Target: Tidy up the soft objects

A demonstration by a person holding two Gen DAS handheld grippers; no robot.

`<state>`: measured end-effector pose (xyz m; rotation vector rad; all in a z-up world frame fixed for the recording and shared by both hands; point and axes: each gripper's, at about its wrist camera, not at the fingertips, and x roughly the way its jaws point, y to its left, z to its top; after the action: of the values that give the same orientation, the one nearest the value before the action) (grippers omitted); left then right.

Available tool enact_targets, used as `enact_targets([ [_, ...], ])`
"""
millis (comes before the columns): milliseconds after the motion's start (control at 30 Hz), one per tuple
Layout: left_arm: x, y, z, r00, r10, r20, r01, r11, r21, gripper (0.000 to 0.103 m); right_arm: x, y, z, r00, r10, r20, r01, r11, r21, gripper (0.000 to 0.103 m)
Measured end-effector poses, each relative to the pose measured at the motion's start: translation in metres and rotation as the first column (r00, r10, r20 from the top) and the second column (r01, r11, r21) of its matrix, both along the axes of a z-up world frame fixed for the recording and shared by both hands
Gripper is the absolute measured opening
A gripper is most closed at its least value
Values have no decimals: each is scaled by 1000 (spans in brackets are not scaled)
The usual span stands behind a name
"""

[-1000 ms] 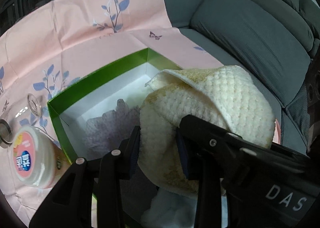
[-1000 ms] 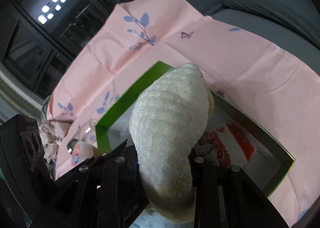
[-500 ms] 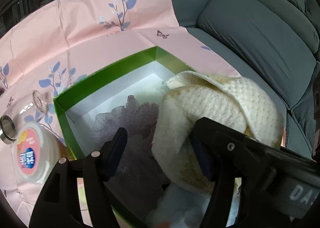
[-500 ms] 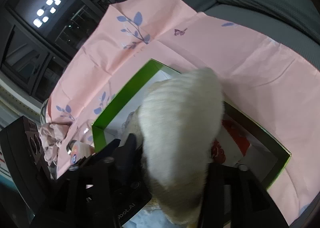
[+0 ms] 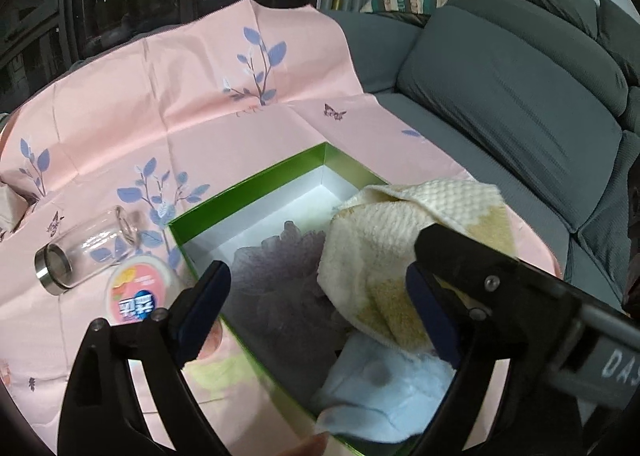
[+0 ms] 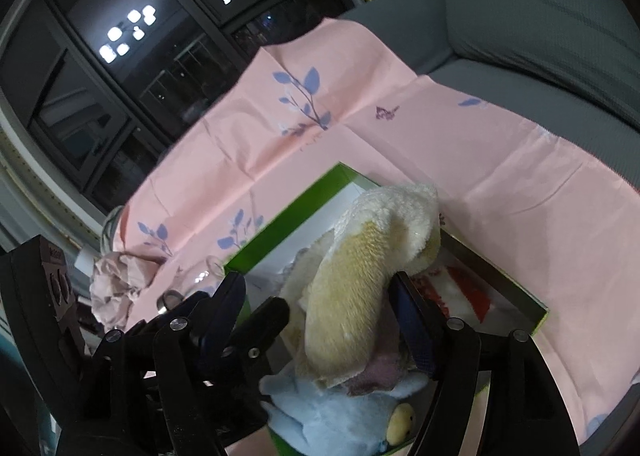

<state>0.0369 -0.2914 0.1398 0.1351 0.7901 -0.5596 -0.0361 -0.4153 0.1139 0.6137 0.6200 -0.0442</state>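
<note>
A pink leaf-printed cloth (image 5: 160, 128) is spread under a green box (image 5: 248, 192), in which a cream-and-yellow towel (image 5: 384, 248) is left lying, released by the left gripper (image 5: 316, 296) and right gripper (image 6: 320, 308), whose jaws have just been opening.

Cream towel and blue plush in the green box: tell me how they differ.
The cream towel is waffle-textured with yellow patches; the blue plush is smooth, fluffy and pale blue with a yellow bit. The towel is folded and bulges above the box rim; the plush lies lower, at the near end, partly under the towel. Both are soft and inside the box.
</note>
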Motion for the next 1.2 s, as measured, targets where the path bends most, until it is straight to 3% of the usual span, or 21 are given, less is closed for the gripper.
enact_targets([
  [200,-12,16,16,1000,5,14,-4,1000,-31,90,-15,6,14,999,-16,31,17,999,-29,75],
  [367,-24,29,28,999,18,36,-16,999,-46,98,-25,14,24,999,-49,21,51,995,-89,76],
  [500,-30,37,33,999,21,31,-19,998,-53,98,-31,20,29,997,-71,18,72,989,-126,88],
  [1200,-43,51,30,1000,14,-26,-15,998,-56,99,-49,30,37,989,-149,-20,140,961,-240,88],
])
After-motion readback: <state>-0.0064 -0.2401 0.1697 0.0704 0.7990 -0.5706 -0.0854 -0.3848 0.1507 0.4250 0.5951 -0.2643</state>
